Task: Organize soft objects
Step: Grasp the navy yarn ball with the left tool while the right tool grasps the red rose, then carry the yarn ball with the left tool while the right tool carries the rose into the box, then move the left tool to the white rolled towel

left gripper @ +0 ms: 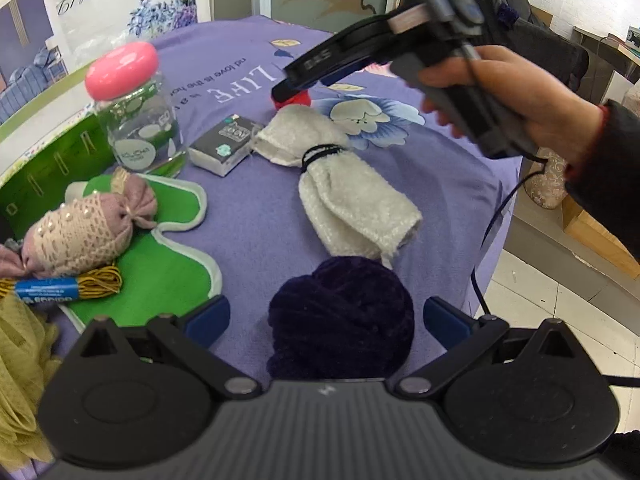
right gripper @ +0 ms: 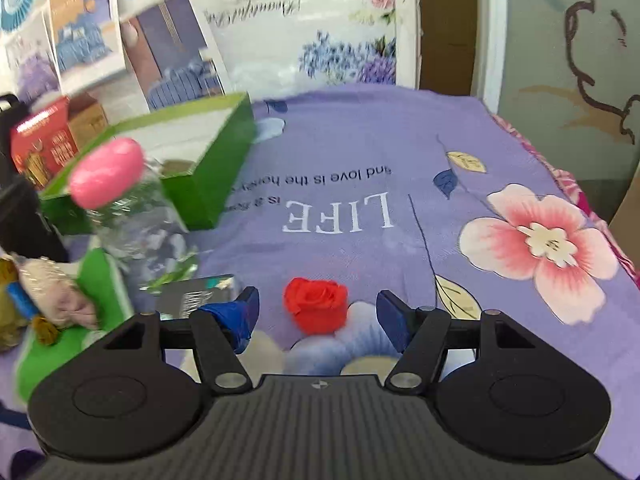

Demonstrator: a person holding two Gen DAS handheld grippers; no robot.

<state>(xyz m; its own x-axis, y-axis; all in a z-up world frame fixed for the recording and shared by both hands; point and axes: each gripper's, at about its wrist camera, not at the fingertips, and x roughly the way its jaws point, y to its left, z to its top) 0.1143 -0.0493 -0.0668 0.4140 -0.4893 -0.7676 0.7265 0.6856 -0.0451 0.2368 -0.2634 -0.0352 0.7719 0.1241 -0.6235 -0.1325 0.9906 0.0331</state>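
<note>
With both tools spread wide, I log nothing gripped on either side. Left tool (left gripper: 326, 314): blue pads (left gripper: 208, 320) parted, a dark purple yarn ball (left gripper: 340, 320) sitting between them at lower centre of the left view; I cannot tell whether the pads touch it. Right tool (right gripper: 318, 312): pads (right gripper: 390, 316) apart, a red rose (right gripper: 316, 310) lying between them at lower centre of the right view, clear of both pads. In the left view the right tool (left gripper: 286, 90) reaches in from the upper right, held by a hand (left gripper: 508, 100), its tip just over the rose (left gripper: 294, 100).

All items rest on a purple cloth (right gripper: 360, 152) covering the counter. White towel (left gripper: 340, 176), bound at its middle by a black band, lies at frame centre in the left view, between yarn and rose. A small dark box (left gripper: 226, 144) sits just left of the towel. Clear jar (left gripper: 138, 120) with pink lid (left gripper: 122, 70) stands upper left. Green mat (left gripper: 160, 264) at left carries a pink lace bundle (left gripper: 80, 228) and a yellow cord (left gripper: 64, 286) with a blue label. Yellow mesh (left gripper: 20, 368) fills the lower left edge. Green box (right gripper: 192, 160) stands open behind the jar, at left of the right view, which is blurred on that side.
</note>
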